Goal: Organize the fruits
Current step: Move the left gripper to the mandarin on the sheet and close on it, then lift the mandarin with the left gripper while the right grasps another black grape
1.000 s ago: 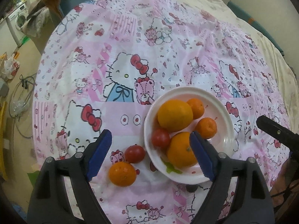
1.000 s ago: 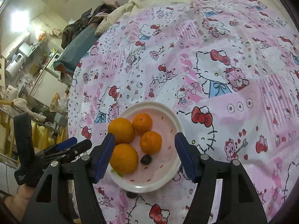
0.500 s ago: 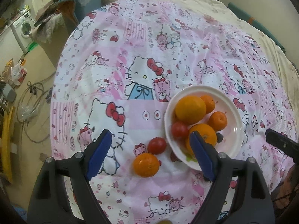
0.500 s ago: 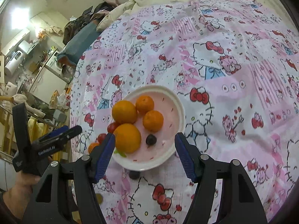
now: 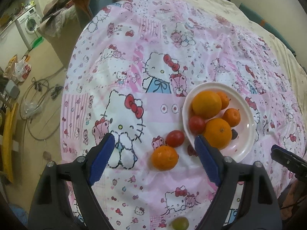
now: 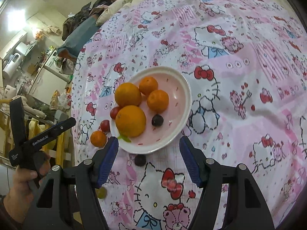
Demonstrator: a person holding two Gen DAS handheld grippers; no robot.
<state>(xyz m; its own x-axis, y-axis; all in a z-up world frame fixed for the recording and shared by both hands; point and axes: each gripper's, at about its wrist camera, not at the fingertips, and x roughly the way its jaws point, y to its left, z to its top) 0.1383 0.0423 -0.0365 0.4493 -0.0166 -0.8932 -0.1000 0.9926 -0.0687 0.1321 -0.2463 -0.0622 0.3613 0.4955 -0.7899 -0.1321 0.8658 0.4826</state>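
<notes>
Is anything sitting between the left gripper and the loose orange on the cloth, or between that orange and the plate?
Nothing blocks the open left gripper from the loose orange. Between the orange and the plate, a red tomato lies on the cloth, close beside the plate's rim.

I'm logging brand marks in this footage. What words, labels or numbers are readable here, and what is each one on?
"GenRobot.AI": white print along the black arm of the left tongs, seen in the right wrist view.
A second small white label lower on the same handle, near the hand: too small to read.
The bedsheet carries cartoon pictures only, no readable words.
Nothing legible on the plate or fruit.
</notes>
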